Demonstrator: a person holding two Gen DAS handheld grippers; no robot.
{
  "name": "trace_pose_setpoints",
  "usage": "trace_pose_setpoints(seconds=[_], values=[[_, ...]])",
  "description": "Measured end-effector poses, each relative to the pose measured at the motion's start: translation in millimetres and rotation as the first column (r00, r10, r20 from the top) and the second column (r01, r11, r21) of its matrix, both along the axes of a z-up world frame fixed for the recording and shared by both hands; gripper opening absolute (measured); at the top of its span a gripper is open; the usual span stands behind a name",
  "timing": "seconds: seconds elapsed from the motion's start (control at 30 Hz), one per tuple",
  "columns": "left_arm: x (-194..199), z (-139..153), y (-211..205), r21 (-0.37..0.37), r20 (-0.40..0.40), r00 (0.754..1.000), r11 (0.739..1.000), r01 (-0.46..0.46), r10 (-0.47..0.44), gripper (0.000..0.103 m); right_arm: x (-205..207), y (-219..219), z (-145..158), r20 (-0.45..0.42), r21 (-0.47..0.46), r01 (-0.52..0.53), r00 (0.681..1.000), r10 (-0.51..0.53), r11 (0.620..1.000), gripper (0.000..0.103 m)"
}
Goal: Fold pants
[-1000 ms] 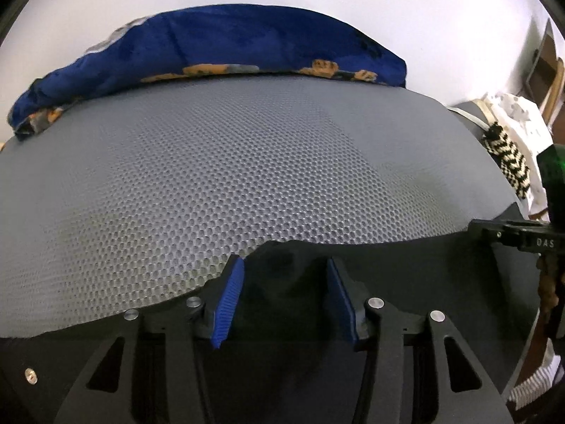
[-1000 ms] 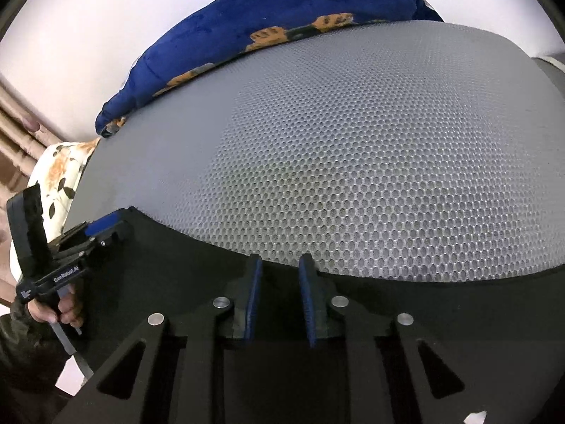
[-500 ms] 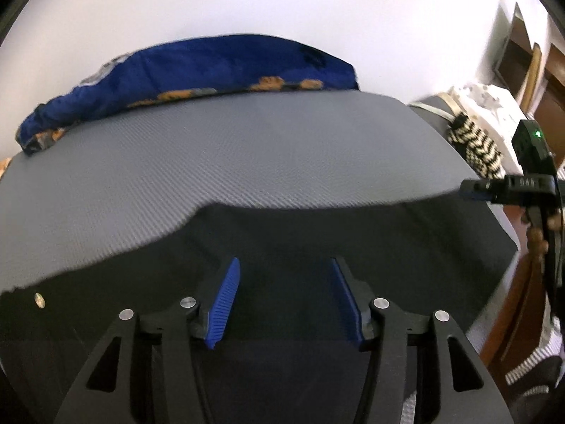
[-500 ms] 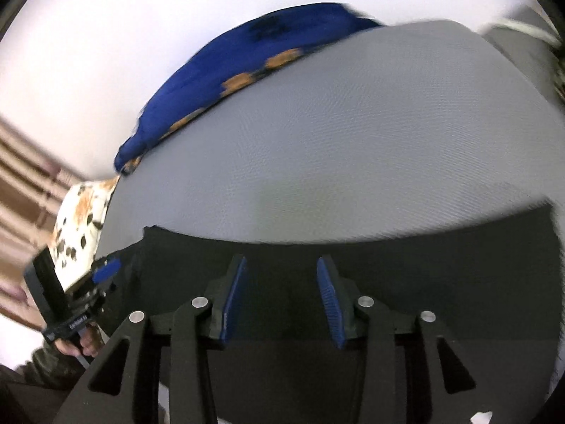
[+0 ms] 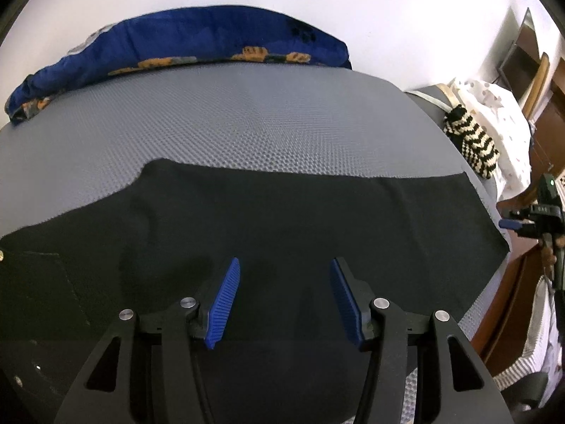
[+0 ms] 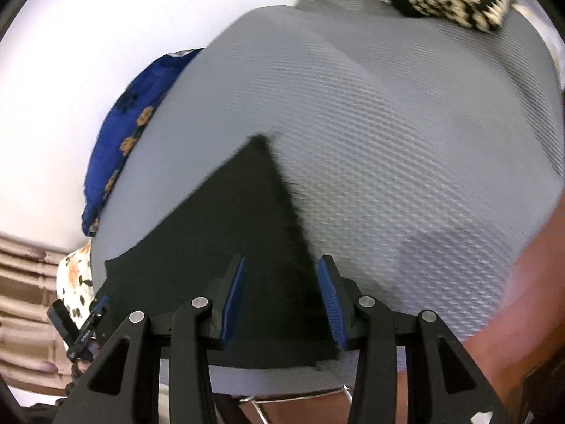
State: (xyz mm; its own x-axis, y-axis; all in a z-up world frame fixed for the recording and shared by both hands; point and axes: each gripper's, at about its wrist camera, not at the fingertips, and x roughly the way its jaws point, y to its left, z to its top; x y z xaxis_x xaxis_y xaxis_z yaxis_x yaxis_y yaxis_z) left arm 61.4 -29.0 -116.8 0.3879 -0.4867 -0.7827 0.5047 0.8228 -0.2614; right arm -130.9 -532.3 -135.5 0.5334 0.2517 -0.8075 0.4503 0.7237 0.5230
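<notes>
The black pants (image 5: 282, 219) lie flat on the grey honeycomb-textured mat (image 5: 247, 120) that covers the bed. They take the near part of the mat and stretch across it from the left edge almost to the right edge. In the left wrist view their far border runs nearly straight, with a step down toward the left, where a stitched pocket seam shows. In the right wrist view, which is partly blurred, one corner of the pants (image 6: 247, 219) points toward the far side of the mat.

The left gripper (image 5: 284, 300) hangs over the near middle of the pants. Its blue pads are apart and released, and nothing is pressed between them; only the flat cloth shows below. The right gripper (image 6: 280, 296) is over the right end of the pants, near the right edge of the mat. Its jaws are also parted and grasp nothing, with the border of the cloth running under the gap.

Along the far edge of the mat lies a blue blanket (image 5: 183, 42) with orange prints. At the far right corner there is a black-and-cream zigzag knitted item (image 5: 473, 141), and beside it a white dotted pillow (image 5: 501, 106).
</notes>
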Motion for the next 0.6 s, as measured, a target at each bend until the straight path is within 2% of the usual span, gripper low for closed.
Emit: trace_pose_setpoints(seconds=[0.17, 0.37, 0.43, 0.53, 0.6], values=[[-2, -4, -7, 0.023, -0.009, 1.0, 1.0, 0.006, -0.006, 0.054, -4, 2, -12, 0.013, 0.054, -0.053, 0.999, 0.052, 0.997, 0.039], [-2, -13, -9, 0.04, -0.026, 1.0, 0.999, 0.0, 0.001, 0.054, -1, 13, -21, 0.077, 0.122, -0.157, 0.986, 0.149, 0.98, 0.034], [-2, -17, -10, 0.042, -0.038, 0.999, 0.999, -0.002, 0.004, 0.054, -2, 15, -27, 0.098, 0.163, -0.165, 0.984, 0.15, 0.973, 0.029], [-3, -24, -11, 0.048, -0.04, 0.999, 0.999, -0.003, 0.005, 0.054, 1, 20, -33, 0.119, 0.185, -0.141, 0.986, 0.12, 0.973, 0.015], [-6, -25, -14, 0.058, -0.012, 1.0, 0.998, 0.007, -0.006, 0.056, 1, 24, -32, 0.13, 0.172, -0.116, 0.987, 0.094, 0.978, 0.013]])
